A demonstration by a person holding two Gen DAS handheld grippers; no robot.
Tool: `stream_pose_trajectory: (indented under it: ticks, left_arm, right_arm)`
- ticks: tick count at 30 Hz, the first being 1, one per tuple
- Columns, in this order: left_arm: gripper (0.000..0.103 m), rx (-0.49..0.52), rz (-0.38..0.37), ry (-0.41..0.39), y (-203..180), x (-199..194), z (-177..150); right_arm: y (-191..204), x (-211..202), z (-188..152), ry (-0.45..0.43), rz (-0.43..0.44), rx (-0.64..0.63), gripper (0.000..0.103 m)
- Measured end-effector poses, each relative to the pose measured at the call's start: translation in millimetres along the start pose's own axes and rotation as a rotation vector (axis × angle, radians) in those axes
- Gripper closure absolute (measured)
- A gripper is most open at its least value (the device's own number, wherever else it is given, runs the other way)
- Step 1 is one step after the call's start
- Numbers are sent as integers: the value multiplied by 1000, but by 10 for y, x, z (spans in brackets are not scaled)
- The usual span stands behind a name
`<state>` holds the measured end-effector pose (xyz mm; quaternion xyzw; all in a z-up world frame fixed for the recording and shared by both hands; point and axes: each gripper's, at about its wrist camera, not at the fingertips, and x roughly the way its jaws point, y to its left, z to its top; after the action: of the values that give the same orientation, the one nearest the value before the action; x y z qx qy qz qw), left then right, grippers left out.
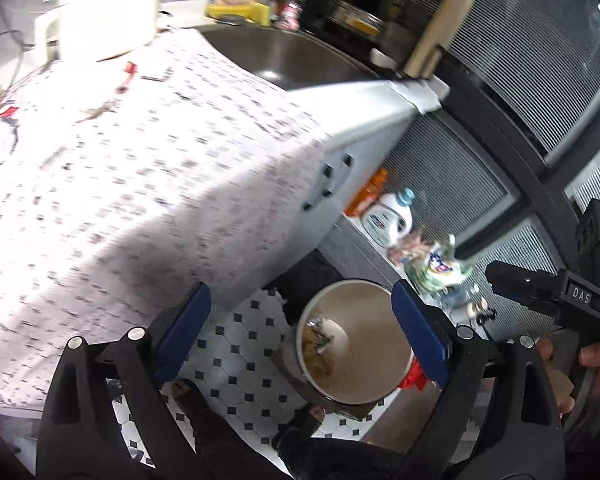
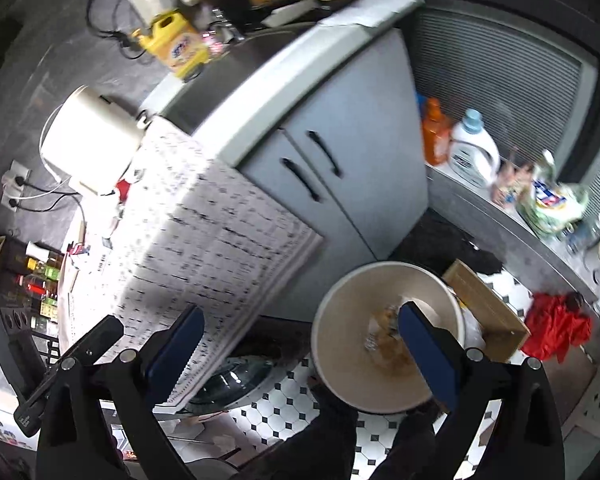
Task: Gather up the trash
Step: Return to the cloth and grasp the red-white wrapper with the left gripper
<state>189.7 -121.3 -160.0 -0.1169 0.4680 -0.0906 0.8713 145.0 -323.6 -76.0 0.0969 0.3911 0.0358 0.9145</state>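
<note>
A round beige bin [image 1: 364, 340] stands on the tiled floor beside the counter, with scraps of trash [image 1: 318, 346] at its bottom. My left gripper [image 1: 302, 338] is open and empty above the bin's left rim. The bin also shows in the right wrist view [image 2: 352, 336], with trash [image 2: 384, 340] inside. My right gripper [image 2: 302, 350] is open and empty, its right finger [image 2: 428, 356] hanging over the bin's mouth. The right gripper's body shows in the left wrist view [image 1: 548, 288], off to the right of the bin.
A counter with a printed cloth [image 2: 204, 216] overhangs on the left, with a grey cabinet [image 2: 340, 176] and a sink [image 1: 284, 56] behind. Detergent bottles [image 2: 472, 148] and a red bag [image 2: 556, 328] lie on the window ledge. A wooden board [image 2: 488, 312] leans by the bin.
</note>
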Motion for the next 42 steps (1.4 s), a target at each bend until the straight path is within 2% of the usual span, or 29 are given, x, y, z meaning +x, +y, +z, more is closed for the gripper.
stream_pose_trajectory:
  ticks: [16, 27, 35, 42]
  left_arm:
    - [12, -164, 132, -144, 1552, -570, 439]
    - [12, -226, 159, -226, 2468, -730, 715]
    - [13, -227, 149, -229, 3017, -689, 1000]
    - [13, -228, 127, -194, 3278, -514, 1166]
  right_arm:
    - [1443, 466, 291, -16, 91, -150, 10]
    - [2205, 914, 338, -3, 98, -190, 15]
    - [2595, 1133, 379, -26, 85, -171, 16]
    - [2748, 1232, 360, -27, 44, -148, 16]
